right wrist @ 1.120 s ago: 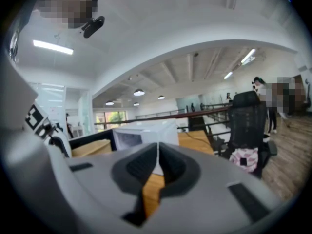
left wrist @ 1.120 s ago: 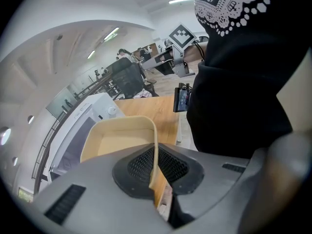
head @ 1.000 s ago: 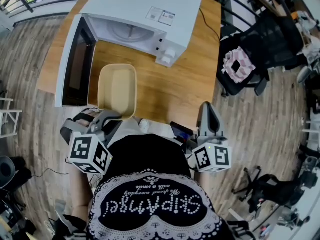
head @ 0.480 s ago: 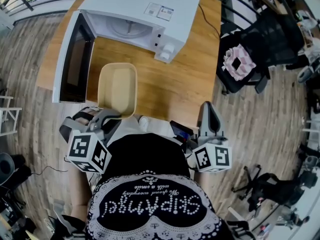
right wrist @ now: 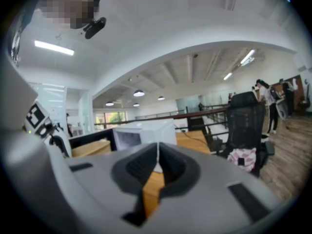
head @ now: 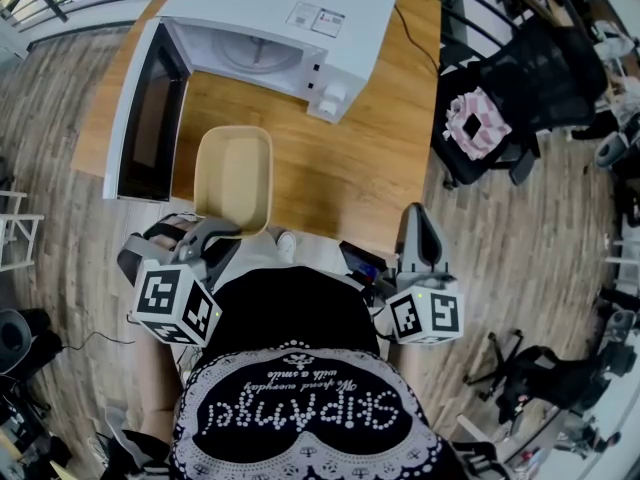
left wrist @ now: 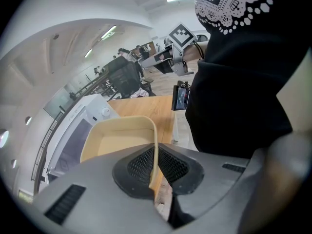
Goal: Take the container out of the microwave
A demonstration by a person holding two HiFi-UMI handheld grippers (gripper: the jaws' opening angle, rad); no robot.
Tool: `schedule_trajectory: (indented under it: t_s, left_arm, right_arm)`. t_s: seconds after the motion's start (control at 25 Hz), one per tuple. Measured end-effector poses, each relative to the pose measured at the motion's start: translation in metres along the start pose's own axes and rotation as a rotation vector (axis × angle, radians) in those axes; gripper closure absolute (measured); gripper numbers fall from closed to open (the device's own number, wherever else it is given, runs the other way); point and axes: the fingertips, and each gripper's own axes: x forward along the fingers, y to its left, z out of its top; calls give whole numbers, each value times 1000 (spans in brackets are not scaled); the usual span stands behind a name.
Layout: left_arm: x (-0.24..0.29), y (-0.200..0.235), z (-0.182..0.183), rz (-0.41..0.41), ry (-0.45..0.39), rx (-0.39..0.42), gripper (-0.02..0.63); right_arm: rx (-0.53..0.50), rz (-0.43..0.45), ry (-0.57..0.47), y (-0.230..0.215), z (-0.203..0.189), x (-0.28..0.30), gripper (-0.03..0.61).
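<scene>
The container (head: 234,180) is out of the microwave (head: 290,18). It's a pale beige, empty tub with rounded corners, lying over the wooden tabletop (head: 350,158) just in front of the microwave's open cavity. I can't tell from here whether its base rests on the wood.

The microwave's door (head: 140,118) is swung wide open, and the container lies right beside it, long side running along the door. Inside the cavity the round turntable (head: 255,61) shows bare.

The left tongs (head: 212,232) are at the container's end farthest from the microwave. In the left gripper view they (left wrist: 155,172) are clamped on the tub's thin wall, with the rim standing up between the two ribbed pads (left wrist: 141,164). That's a firm pinch on the edge.

The right tongs (head: 418,214) are well off to the side of the microwave's control-panel end, at the tabletop's front edge and apart from the container. In the right gripper view they (right wrist: 157,165) are closed pad to pad with nothing between them, pointing across the wood towards the microwave's white body.

Farther out on that same side of the microwave, off the tabletop, a black office chair (head: 520,88) stands on the plank floor (head: 530,258) with a pink checked cloth (head: 475,128) on its seat.
</scene>
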Motion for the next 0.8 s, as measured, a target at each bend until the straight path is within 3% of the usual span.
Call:
schedule_trajectory:
  t_s: [0.8]
  left_arm:
    - [1,-2,-2,-20,22,18,574]
  right_arm:
    - [2,-38,10,-9,-3,-7,545]
